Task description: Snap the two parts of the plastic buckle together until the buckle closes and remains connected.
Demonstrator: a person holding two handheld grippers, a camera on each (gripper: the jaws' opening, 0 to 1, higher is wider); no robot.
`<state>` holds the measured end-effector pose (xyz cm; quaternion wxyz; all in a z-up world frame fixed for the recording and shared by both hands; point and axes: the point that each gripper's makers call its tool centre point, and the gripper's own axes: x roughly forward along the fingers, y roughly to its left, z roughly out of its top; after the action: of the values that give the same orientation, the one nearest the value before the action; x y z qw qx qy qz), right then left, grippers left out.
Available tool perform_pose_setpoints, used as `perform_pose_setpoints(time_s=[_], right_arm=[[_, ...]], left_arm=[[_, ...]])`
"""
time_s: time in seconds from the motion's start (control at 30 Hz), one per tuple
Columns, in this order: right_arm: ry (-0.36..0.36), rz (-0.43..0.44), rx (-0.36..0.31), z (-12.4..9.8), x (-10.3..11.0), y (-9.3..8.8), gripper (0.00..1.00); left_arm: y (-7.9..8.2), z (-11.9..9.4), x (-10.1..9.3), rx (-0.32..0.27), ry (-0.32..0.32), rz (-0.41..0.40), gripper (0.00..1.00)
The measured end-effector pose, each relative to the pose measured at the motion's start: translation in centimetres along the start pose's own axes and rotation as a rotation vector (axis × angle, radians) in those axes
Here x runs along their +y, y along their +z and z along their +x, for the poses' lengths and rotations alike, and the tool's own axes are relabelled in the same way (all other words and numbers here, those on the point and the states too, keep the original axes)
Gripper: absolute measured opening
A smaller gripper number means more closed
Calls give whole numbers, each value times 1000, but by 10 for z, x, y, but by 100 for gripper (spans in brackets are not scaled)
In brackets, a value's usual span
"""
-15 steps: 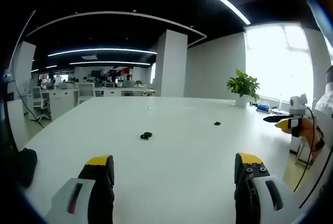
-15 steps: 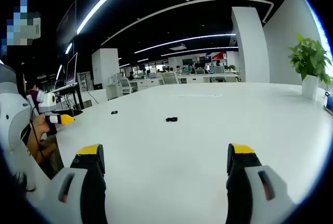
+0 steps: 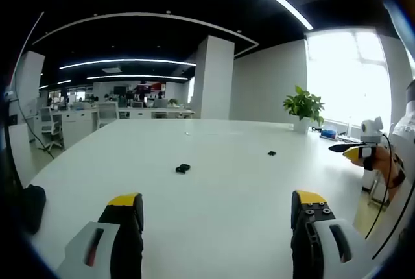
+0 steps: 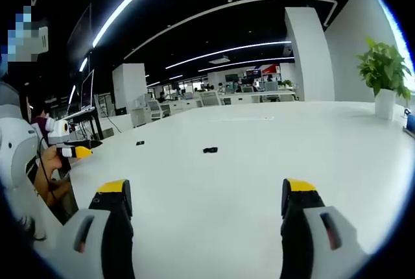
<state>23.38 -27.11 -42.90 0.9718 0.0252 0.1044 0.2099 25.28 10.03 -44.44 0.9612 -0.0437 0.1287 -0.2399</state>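
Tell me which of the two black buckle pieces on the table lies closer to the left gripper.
The larger-looking buckle piece, ahead of the left gripper; the other buckle piece lies farther off to the right.

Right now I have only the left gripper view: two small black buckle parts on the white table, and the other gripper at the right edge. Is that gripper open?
Observer: Yes. In the right gripper view, the right gripper has its jaws wide apart with nothing between them.
Operator: Are the parts ahead of it?
Observer: Both are. The centre buckle part lies almost straight ahead of its jaws. The left buckle part sits off to the left, clearly apart from it on the table.
Operator: What is holding my gripper?
Observer: A hand holds the left gripper just off the table's left edge in that view.
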Motion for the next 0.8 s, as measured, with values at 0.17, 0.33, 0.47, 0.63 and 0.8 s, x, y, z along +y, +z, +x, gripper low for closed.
perform_pose_setpoints(time_s=[0.17, 0.33, 0.47, 0.63, 0.8], right_arm=[[4, 1, 4, -1, 1, -1, 95], [7, 6, -1, -1, 1, -1, 94], [5, 13, 0, 0, 1, -3, 93], [2, 26, 2, -1, -2, -5, 92], [-3, 30, 4, -1, -3, -5, 91]], left_arm=[[-1, 0, 0, 2, 3, -3, 96], [-2, 3, 2, 9, 10, 4, 95], [-2, 6, 3, 10, 1, 8, 94], [-3, 7, 6, 12, 0, 1, 93], [-2, 7, 6, 14, -3, 0, 93]])
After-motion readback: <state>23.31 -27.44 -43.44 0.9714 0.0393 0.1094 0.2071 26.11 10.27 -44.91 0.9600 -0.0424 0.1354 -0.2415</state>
